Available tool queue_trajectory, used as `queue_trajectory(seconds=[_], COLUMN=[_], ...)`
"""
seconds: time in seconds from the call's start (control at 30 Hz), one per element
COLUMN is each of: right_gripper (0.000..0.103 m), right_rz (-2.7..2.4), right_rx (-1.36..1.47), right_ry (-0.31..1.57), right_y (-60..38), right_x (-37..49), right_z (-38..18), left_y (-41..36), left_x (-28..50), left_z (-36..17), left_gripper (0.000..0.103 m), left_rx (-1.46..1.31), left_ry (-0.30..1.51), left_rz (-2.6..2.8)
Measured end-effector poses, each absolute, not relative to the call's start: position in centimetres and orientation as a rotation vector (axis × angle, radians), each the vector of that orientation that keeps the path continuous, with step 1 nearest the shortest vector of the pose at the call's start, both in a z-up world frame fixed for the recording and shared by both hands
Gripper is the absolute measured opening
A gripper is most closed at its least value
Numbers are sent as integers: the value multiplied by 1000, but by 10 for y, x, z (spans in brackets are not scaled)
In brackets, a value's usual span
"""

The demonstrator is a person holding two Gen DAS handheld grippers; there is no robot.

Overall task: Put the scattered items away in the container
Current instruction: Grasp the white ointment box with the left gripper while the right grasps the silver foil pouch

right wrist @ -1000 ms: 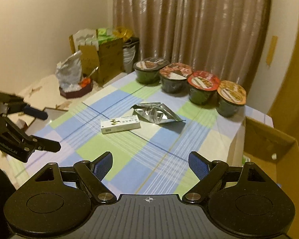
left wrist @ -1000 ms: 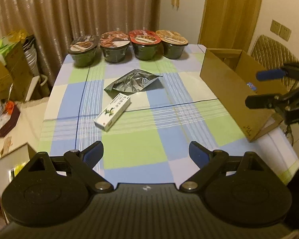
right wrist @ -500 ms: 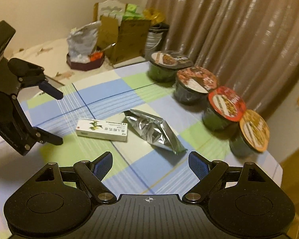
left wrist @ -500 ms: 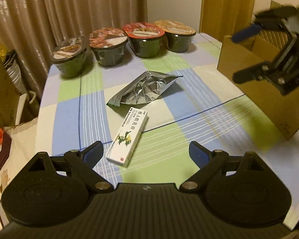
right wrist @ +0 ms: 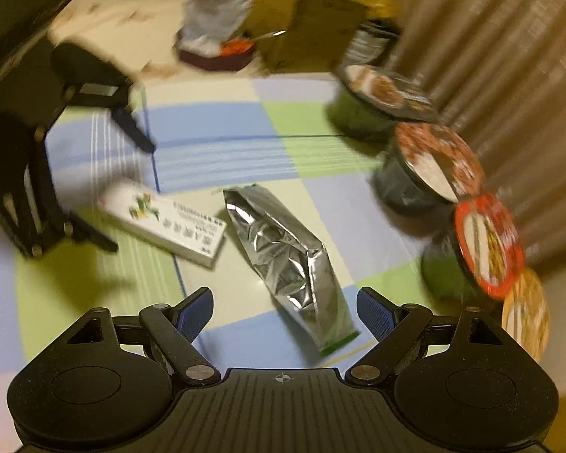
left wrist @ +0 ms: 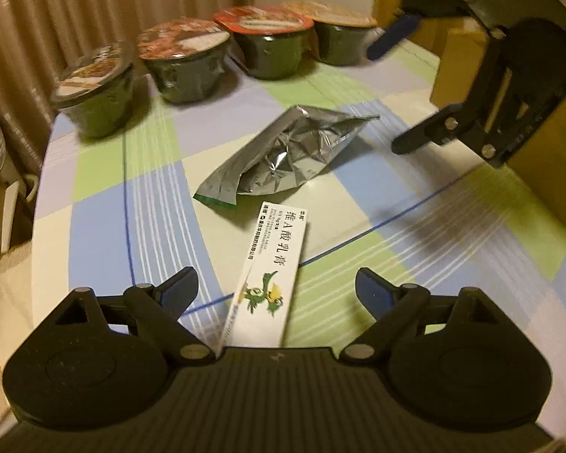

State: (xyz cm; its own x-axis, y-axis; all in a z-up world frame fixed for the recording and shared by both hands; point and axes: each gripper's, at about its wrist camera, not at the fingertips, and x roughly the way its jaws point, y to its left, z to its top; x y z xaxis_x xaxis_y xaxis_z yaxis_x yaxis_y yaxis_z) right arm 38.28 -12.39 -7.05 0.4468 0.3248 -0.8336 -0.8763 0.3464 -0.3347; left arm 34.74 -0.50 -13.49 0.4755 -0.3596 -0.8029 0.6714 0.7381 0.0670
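A white carton with a green frog picture (left wrist: pixel 271 271) lies on the checked tablecloth, its near end between the spread fingers of my open left gripper (left wrist: pixel 275 294). Just beyond it lies a crumpled silver foil pouch (left wrist: pixel 286 154). In the right wrist view the silver foil pouch (right wrist: pixel 290 260) runs lengthwise between the fingers of my open right gripper (right wrist: pixel 285 309), with the white carton (right wrist: pixel 166 222) to its left. The other gripper shows in each view: the right gripper (left wrist: pixel 400 94) at upper right, the left gripper (right wrist: pixel 128 188) at left. The cardboard box (left wrist: pixel 539 158) stands at the table's right side.
Several lidded instant-noodle bowls (left wrist: pixel 268 45) line the table's far edge in front of a curtain. The same bowls (right wrist: pixel 430 173) run down the right of the right wrist view. Cartons and bags (right wrist: pixel 283 26) sit on the floor past the table's left side.
Both grippers have come down and forward over the table. The left one now straddles the carton's near end; the right one has swung over the foil pouch. Both stay open.
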Motion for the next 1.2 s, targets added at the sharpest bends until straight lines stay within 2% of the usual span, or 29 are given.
queue_trajectory(seconds=[0.13,0.37,0.47,0.63,0.87,0.93,0.97,1.0,1.07,1.13,1.2], right_gripper=[89,89,89,89,88,88,88,87,58,53,51], right_rz=[926,985,1008,1031,1031,1035,1032,1024,993,985,991], right_rx=[-1059,-1210,-1257,-1252,-1206,-1209,-1193,-1174,-1162,-1145,-1145], right_ry=[718,712,711,754,871,880,889,904,904,925,945], right_y=[-114,-94,-86,-74,-61,-61,-60,-60,-61,-62,-65], right_x=[395,414,421,438,454,453,453,455,456,458,455], right_z=[-90,-120,-129,-138,-151,-153,-153,-152,-150,-147,-145], left_y=[-12,-21,-22,-21,-24,-23,-23,-23,-24,-27,-28], left_x=[360,374,376,384,389,391,392,392,391,391,388], left_z=[-147,-165,-169,-170,-169,-168,-168,-168,-168,-167,-167], left_gripper=[82,68,67,68,60,55,48,39,36,36,34], left_rx=[522,652,698,729,750,746,738,731,738,747,752], left_ry=[872,905,909,906,912,917,923,929,931,933,935], left_rz=[-700,-792,-823,-864,-909,-917,-917,-917,-915,-912,-912])
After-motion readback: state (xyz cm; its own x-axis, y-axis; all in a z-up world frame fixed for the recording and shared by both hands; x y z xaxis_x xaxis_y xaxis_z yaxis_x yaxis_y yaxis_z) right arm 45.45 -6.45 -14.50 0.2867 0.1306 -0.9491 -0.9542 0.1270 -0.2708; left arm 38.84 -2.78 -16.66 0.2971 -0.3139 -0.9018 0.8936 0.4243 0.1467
